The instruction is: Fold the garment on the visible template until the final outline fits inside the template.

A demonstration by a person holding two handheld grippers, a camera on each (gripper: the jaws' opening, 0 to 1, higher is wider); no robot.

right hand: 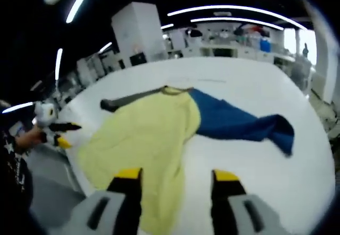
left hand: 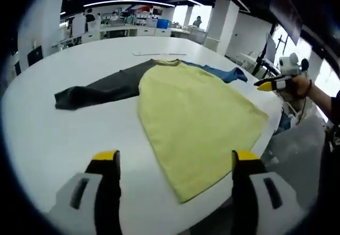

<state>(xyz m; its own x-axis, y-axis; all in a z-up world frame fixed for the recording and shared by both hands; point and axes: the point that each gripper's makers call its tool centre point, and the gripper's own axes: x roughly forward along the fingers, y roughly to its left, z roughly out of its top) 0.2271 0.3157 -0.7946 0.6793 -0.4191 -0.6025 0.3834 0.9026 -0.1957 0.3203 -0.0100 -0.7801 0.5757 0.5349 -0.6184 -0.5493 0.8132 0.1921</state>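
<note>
A long-sleeved garment lies flat on the white table [left hand: 48, 139]. Its body is pale yellow [left hand: 191, 113], one sleeve dark grey [left hand: 101, 89] and stretched out left, the other blue [left hand: 226, 74]. In the right gripper view the yellow body [right hand: 143, 134] sits centre-left, with the blue sleeve [right hand: 239, 123] spread right and the grey sleeve [right hand: 130, 98] behind. My left gripper [left hand: 175, 158] is open, above the hem near the table's edge. My right gripper [right hand: 177, 175] is open too, over the body's side edge. Each gripper holds nothing.
A thin pale strip [left hand: 159, 53] lies on the table beyond the collar. A person's hand holds the right gripper [left hand: 273, 84] off the table's edge, and the left gripper [right hand: 56, 126] shows likewise. Desks, shelves and pillars stand far behind. The floor [left hand: 297, 150] drops away at the right.
</note>
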